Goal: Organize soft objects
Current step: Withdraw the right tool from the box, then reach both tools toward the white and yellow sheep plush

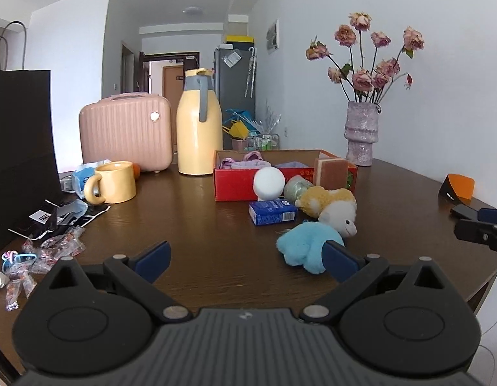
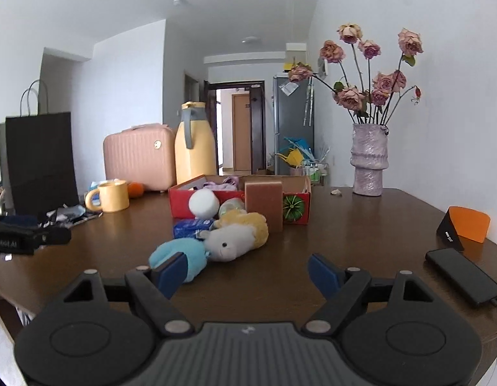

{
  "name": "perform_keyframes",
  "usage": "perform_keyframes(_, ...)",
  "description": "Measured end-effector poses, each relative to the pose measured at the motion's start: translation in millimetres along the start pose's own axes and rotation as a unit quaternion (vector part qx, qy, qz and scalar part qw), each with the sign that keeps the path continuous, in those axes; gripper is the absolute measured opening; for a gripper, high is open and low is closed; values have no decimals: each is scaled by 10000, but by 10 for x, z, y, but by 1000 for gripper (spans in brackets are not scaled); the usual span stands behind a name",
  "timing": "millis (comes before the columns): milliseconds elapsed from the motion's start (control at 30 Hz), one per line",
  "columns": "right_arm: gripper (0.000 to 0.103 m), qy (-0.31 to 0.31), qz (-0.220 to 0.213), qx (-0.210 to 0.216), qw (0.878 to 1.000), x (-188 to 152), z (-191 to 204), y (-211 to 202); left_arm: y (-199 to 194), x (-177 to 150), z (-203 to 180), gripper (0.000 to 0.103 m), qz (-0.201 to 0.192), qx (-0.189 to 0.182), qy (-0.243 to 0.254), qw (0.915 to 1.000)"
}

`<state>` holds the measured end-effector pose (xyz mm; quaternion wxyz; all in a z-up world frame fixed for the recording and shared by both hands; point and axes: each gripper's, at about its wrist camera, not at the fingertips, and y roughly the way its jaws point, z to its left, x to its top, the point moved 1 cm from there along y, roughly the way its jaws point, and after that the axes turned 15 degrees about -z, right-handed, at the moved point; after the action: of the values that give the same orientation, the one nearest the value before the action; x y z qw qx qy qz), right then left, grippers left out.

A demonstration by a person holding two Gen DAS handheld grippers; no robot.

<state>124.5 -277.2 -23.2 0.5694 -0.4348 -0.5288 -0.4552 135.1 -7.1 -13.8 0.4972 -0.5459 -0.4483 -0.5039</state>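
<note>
Plush toys, a blue one (image 1: 308, 247) near you and a yellow-and-white one (image 1: 332, 207) just beyond, lie on the counter (image 1: 216, 225) before the red box (image 1: 235, 185), so you hold the left hand-held gripper (image 1: 247, 259) and the right hand-held gripper (image 2: 248, 270) spread and empty for the approach.

L gripper (image 1: 245, 262) jaws wide open, nothing between. Ref = red box (image 1: 235, 186): blue plush (image 1: 304, 246) well in front, near R blue pad (image 1: 340, 262). Yellow/white plush (image 1: 332, 207) just in front of box, blue carton (image 1: 272, 212) beside it, white ball (image 1: 269, 181) against box front.
</note>
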Motion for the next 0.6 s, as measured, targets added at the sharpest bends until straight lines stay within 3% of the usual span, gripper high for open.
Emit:
perform_keyframes(167, 82, 179, 303, 106, 9993, -70, 72, 303, 247, -77, -89, 102, 156, -124, 119, 9997)
perform_keyframes(400, 82, 343, 730, 84, 9967, -138, 223, 1247, 688, -130, -44, 102, 369, 30, 69, 9993)
perform_keyframes(467, 88, 440, 725, 52, 9964, -172, 264, 1507, 780, -125, -28, 102, 396, 51, 69, 9992)
perform_keyframes(600, 88, 521, 801, -134, 9953, -312, 294, 1947, 926, -109, -136, 102, 344, -147, 96, 9993)
